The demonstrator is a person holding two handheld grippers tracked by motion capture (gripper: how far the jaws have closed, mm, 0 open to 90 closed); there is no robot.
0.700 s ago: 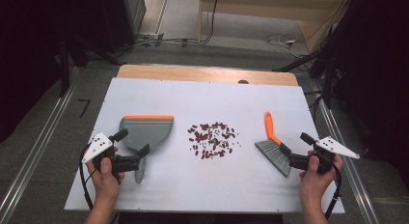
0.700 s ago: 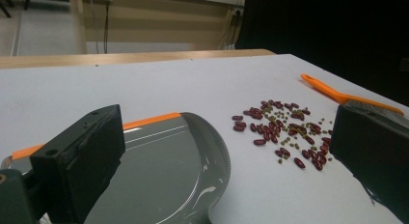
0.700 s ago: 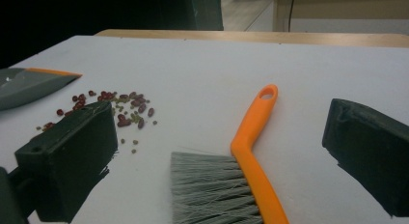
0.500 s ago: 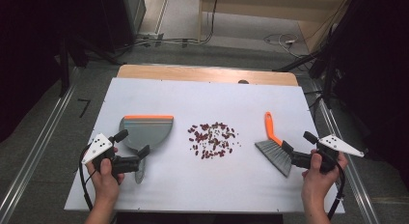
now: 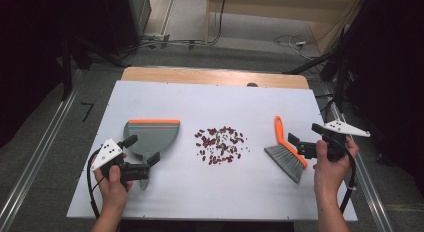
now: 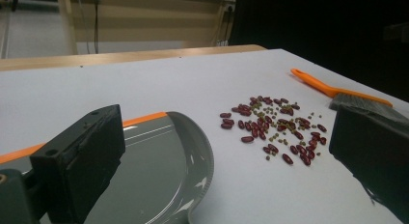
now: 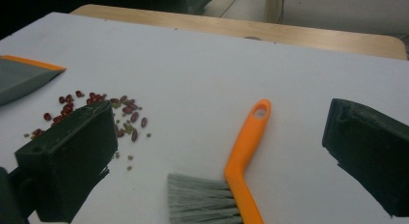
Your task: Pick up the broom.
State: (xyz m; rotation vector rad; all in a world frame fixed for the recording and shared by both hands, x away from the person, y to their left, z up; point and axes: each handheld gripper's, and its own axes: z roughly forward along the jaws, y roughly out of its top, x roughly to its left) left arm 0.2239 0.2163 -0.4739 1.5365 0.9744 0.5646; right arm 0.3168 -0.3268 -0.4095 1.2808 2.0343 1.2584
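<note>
A: What's at the left of the white tabletop [image 5: 210, 97]?

B: The left gripper [image 5: 141, 156], held in the person's left hand [image 5: 114, 184]. Its fingers [image 6: 79, 163] stand wide apart with nothing between them, straddling the narrow handle end of the grey dustpan [image 5: 150, 137]. The pan lies flat, its orange-edged lip on the far side.

A: And in the middle?

B: A loose scatter of beans [image 5: 220, 144], dark red ones mixed with small green ones, lying just right of the dustpan and apart from it. In the left gripper view the scatter sits between the pan's curved wall and the brush bristles.

A: Then the right side?

B: A hand brush [image 5: 286, 152] with an orange handle and grey bristles lies flat, bristles toward the person, handle angled away. The right gripper [image 5: 302, 141], in the right hand [image 5: 330, 164], sits just beside it. Its fingers [image 7: 72, 161] are spread wide and empty; in the right gripper view the handle lies between them, untouched.
</note>
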